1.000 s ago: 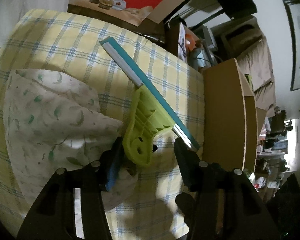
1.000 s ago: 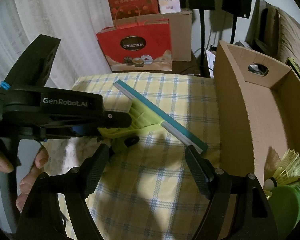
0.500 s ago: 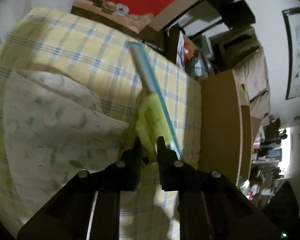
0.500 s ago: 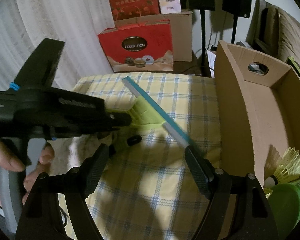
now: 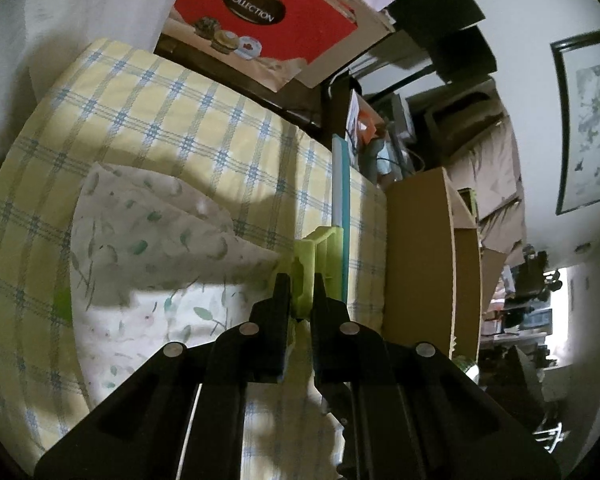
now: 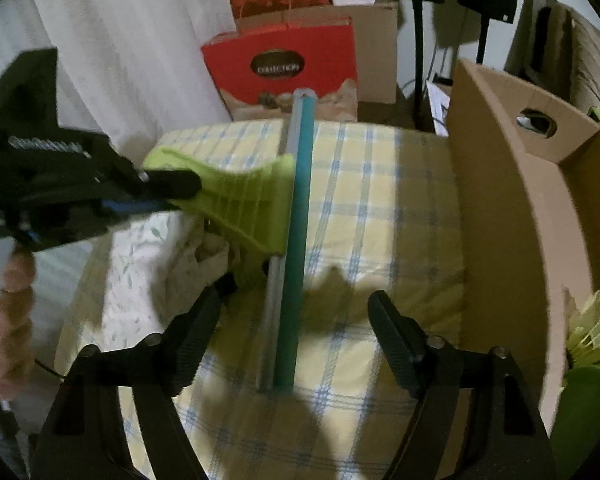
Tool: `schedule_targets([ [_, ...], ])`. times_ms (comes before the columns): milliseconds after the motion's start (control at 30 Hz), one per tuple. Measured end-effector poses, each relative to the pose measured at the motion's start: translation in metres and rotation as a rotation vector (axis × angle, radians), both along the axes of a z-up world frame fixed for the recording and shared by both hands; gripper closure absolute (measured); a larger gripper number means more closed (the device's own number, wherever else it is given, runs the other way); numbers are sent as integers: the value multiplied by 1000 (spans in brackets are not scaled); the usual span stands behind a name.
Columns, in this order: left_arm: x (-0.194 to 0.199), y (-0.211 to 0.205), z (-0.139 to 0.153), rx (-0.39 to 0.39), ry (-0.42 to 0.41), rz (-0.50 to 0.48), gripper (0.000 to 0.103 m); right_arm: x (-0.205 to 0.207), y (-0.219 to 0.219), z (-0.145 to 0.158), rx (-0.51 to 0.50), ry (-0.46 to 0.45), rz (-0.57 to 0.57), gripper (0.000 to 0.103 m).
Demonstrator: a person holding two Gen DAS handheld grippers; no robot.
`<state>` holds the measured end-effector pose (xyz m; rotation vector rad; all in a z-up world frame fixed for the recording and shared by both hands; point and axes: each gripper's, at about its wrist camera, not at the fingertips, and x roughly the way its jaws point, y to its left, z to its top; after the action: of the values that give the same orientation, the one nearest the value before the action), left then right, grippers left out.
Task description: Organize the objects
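Note:
A squeegee with a lime green handle and a long teal and grey blade hangs above the checked yellow bed cover. My left gripper is shut on the green handle, with the blade standing edge-on ahead of it. From the right wrist view the left gripper holds the handle at left, blade running near to far. My right gripper is open and empty, just below the blade's near end.
An open cardboard box stands at the bed's right edge, with a yellow shuttlecock and a green thing at its near end. A leaf-print pillow lies left. A red gift bag and boxes stand beyond the bed.
My left gripper closed on the squeegee handle and lifted it off the bed, swinging the blade from diagonal to near-to-far. The right gripper stayed open in place.

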<state>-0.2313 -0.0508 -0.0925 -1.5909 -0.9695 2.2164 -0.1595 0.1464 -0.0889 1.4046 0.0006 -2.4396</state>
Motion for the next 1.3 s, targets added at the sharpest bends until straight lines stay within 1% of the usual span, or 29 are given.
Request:
schedule_targets([
  [67,1,-1,1,6,0,1,95,0,0,-3,4,-7,2,33],
  [100,3,-2,1,10,1,1,95,-1,-1,-5,5,-12,0,39],
  [133,3,-3,2,16,1,-1,95,-1,-1,-6,2,-19,0,49],
  [167,4,-2,3,20,1,-3,95,-2,0,-7,-4,-29,0,55],
  [200,5,-1,5,21,3,-3,94,-3,0,-9,-11,-43,2,66],
  [233,6,0,7,21,8,-3,94,-3,0,-11,-28,-59,11,72],
  [267,7,1,9,20,13,-5,94,-4,0,-12,-38,-66,17,73],
  [500,10,7,25,14,31,-8,95,3,-4,2,-12,-23,29,74],
  [733,8,27,64,1,81,-17,95,8,2,30,24,29,32,76],
  [767,7,30,69,1,85,-21,94,8,5,35,28,38,29,77],
  [833,6,37,78,4,96,-30,94,8,12,48,31,55,24,82],
  [1033,-1,66,100,11,124,-62,94,5,39,77,42,61,9,82],
  [1133,-5,87,107,4,133,-86,94,4,56,84,31,54,-6,82],
  [1300,-15,125,113,4,145,-132,94,0,88,93,56,59,-46,82],
])
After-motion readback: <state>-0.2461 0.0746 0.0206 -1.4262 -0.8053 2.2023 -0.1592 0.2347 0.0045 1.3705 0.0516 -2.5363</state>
